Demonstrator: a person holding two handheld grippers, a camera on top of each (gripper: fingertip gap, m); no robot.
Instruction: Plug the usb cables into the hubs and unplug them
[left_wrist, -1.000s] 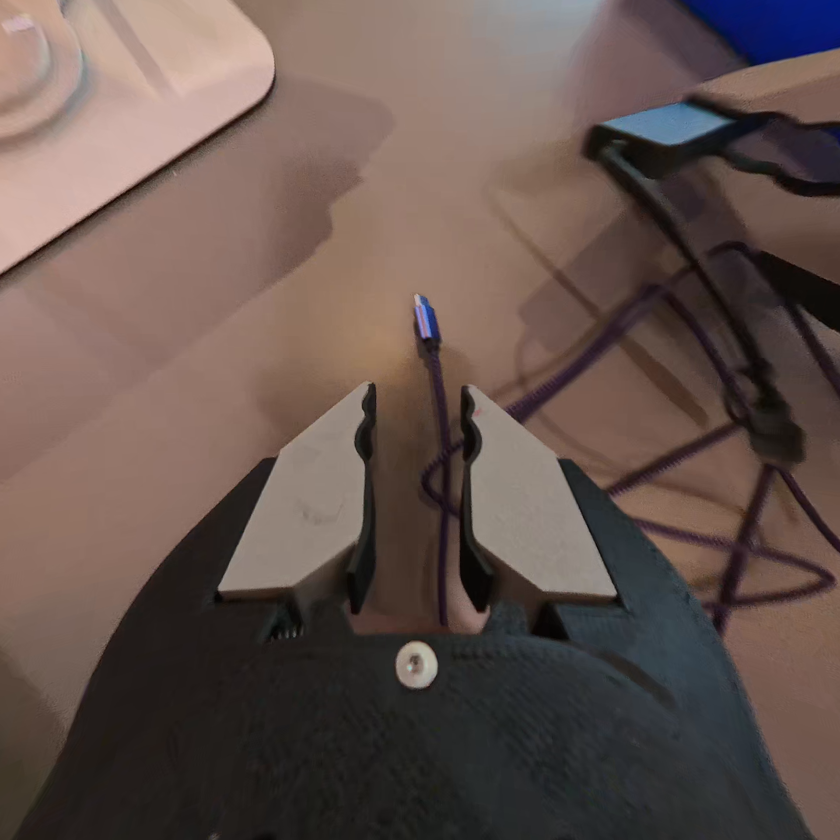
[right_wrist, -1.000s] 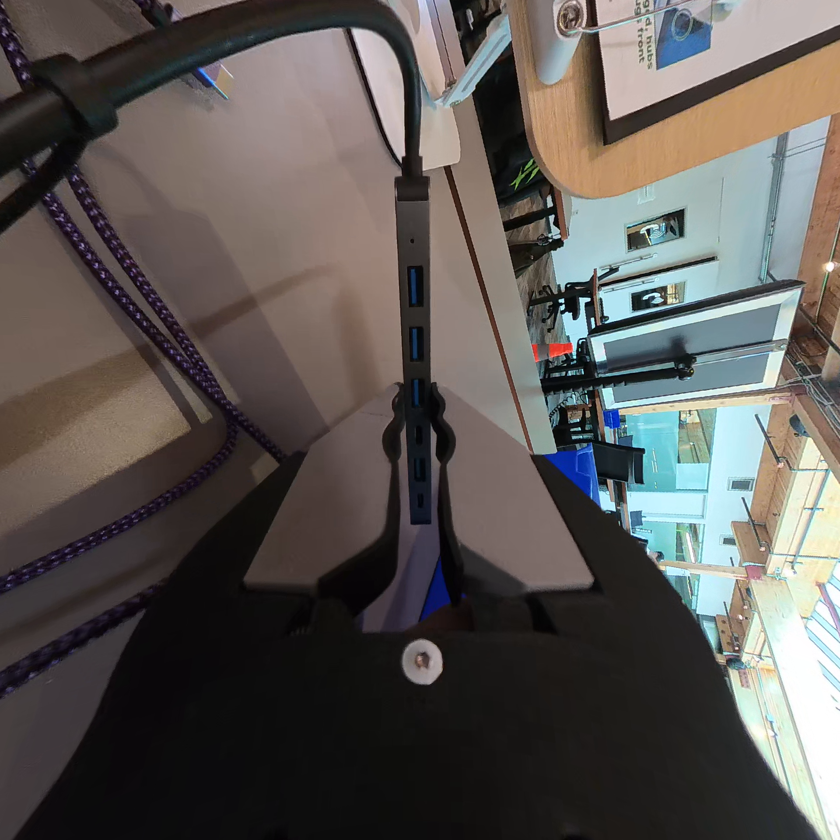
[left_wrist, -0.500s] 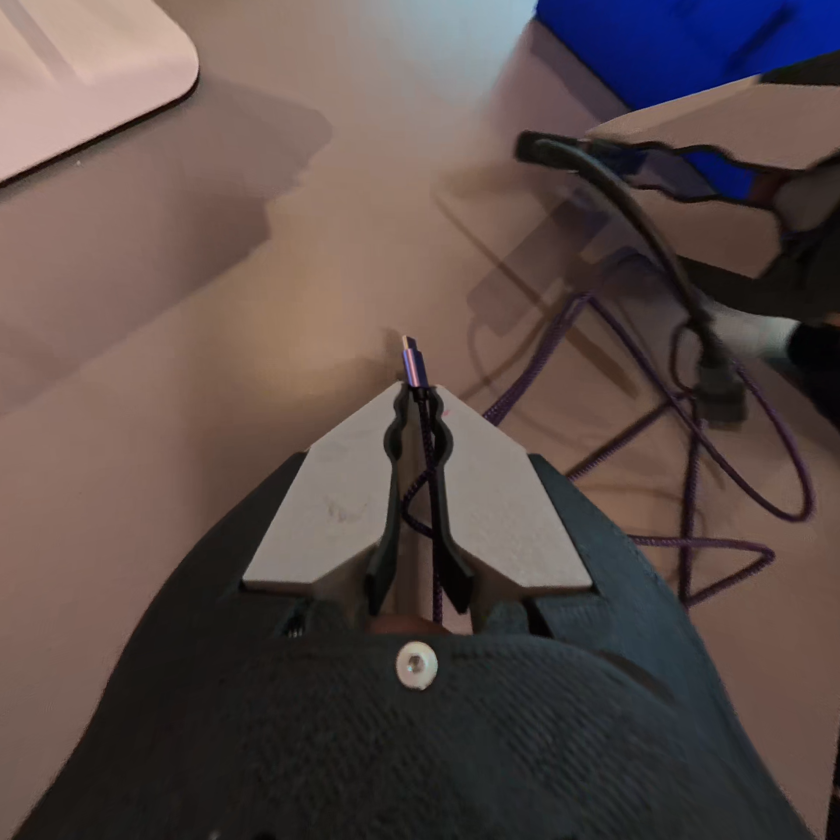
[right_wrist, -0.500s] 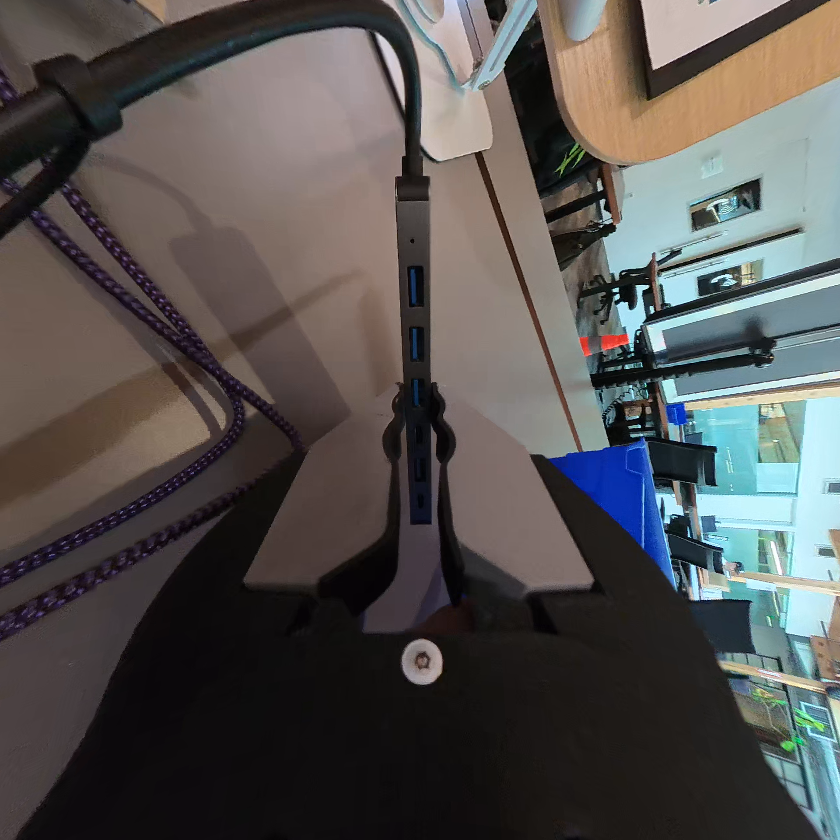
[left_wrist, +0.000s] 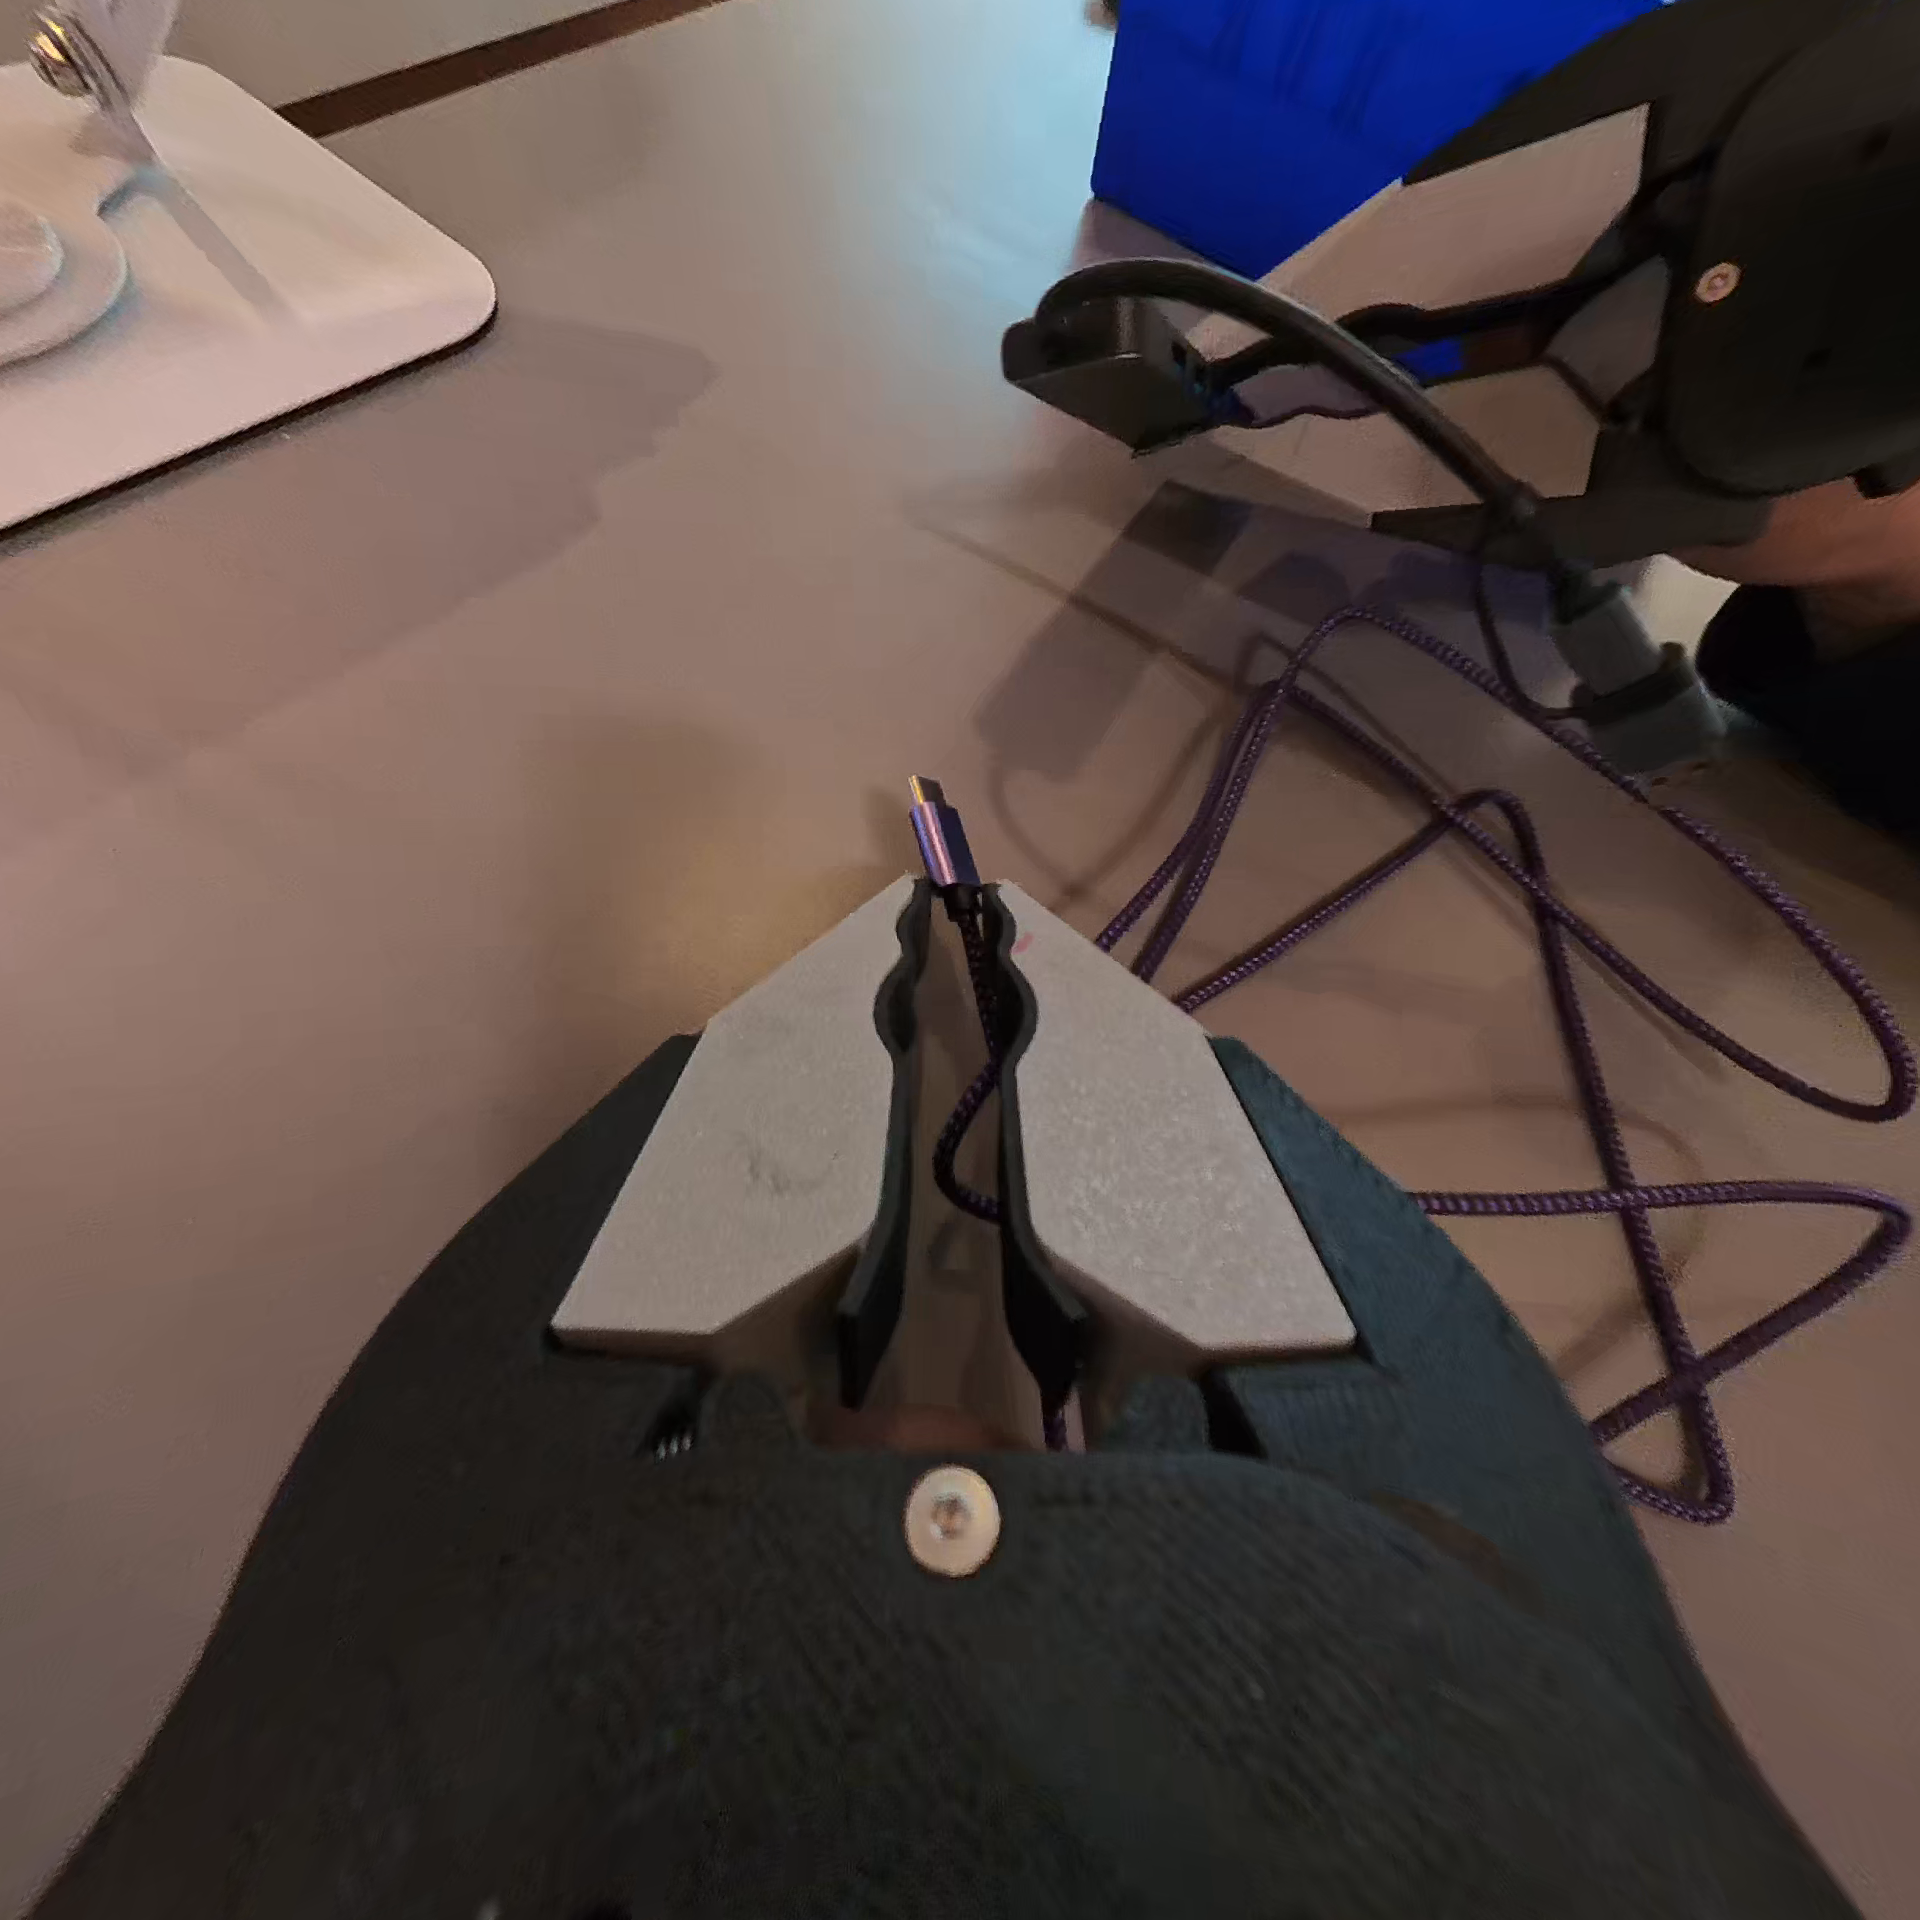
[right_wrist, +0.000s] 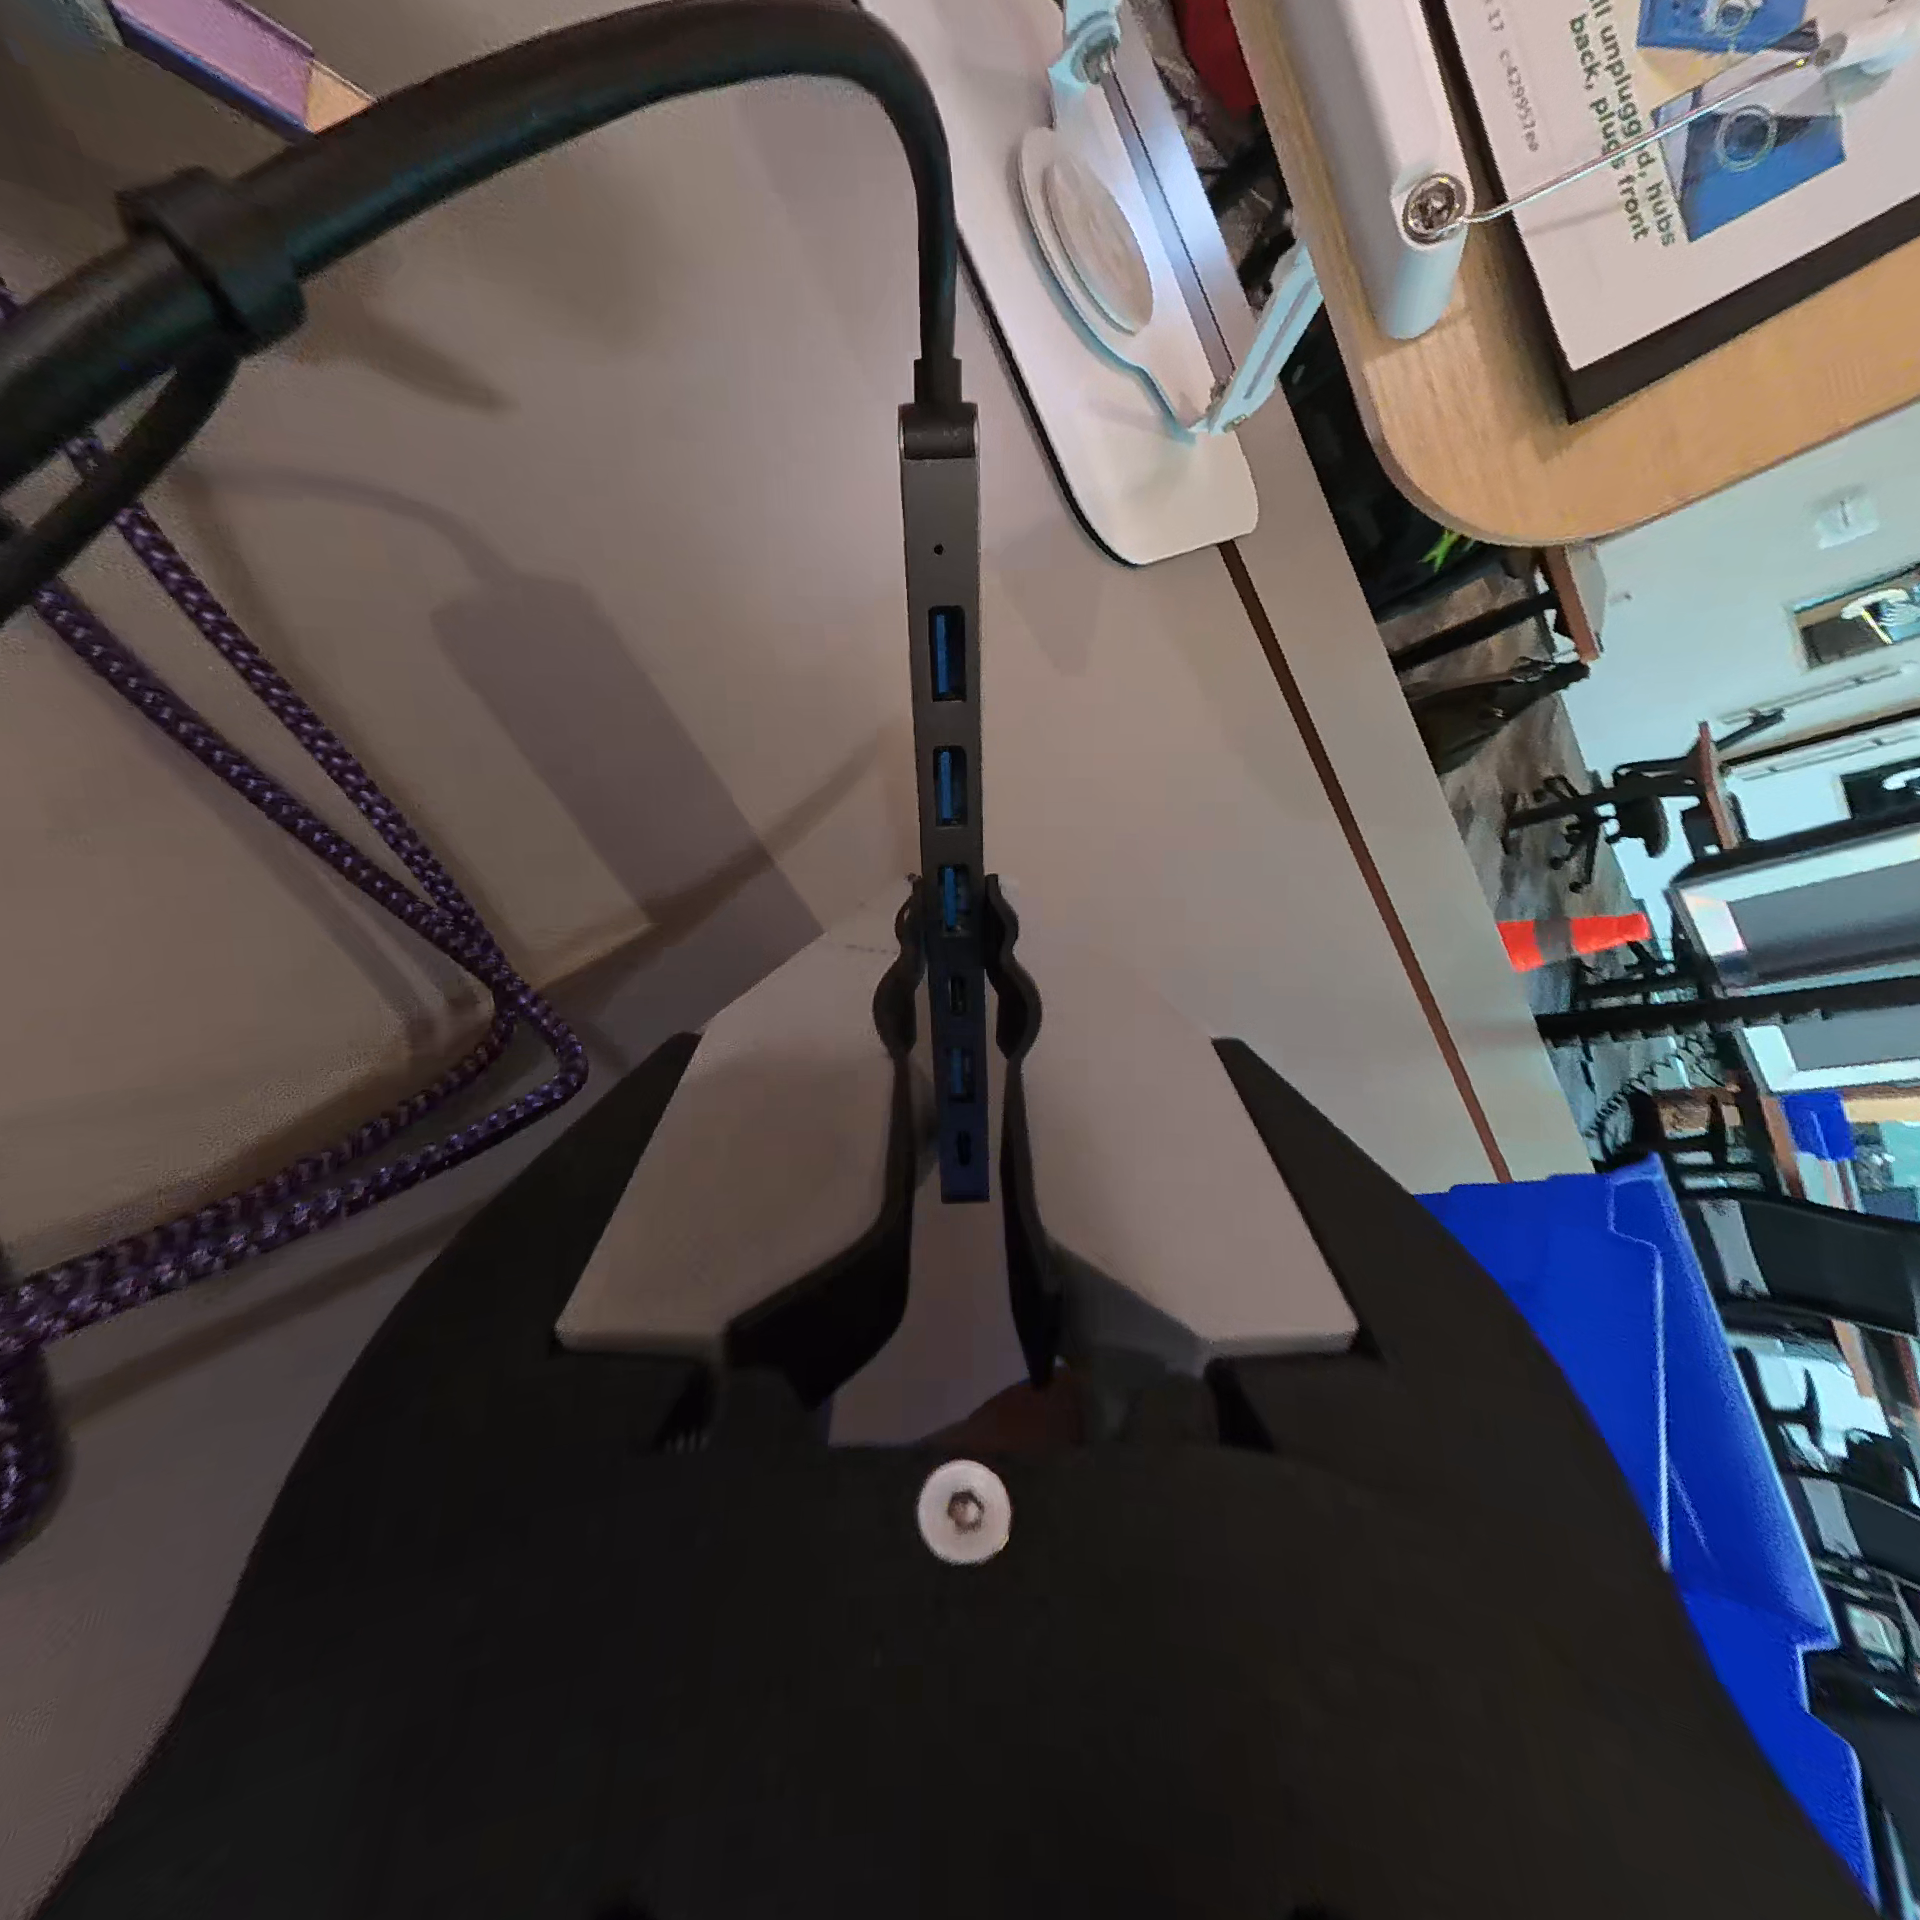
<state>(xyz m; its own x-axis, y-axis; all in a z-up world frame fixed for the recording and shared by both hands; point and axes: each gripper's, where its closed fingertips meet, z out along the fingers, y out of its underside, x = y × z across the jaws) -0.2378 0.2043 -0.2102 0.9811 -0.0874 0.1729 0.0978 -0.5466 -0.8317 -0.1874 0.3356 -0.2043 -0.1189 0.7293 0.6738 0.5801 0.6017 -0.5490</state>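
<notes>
My left gripper (left_wrist: 954, 891) is shut on the purple braided usb cable (left_wrist: 1538, 935) just behind its plug (left_wrist: 938, 837), which sticks out past the fingertips and points forward above the table. The rest of the cable lies in loops to the right. My right gripper (right_wrist: 954, 902) is shut on a slim dark grey hub (right_wrist: 943, 644) and holds it off the table, its row of blue ports facing the camera. The hub's thick black lead (right_wrist: 582, 135) arcs off to the upper left. In the left wrist view the hub (left_wrist: 1107, 358) and the right gripper (left_wrist: 1236, 384) show at the upper right.
A white tray (left_wrist: 260, 343) lies at the table's far left; it also shows in the right wrist view (right_wrist: 1153, 457). A blue bin (left_wrist: 1278, 125) stands at the far right edge. A wooden board (right_wrist: 1538, 343) with a framed sheet is beyond the table edge. Purple cable loops (right_wrist: 343, 883) lie under the hub.
My left gripper has closed on the purple cable behind its plug and lifted it off the table. The right gripper keeps its hold on the hub and has swung slightly.
</notes>
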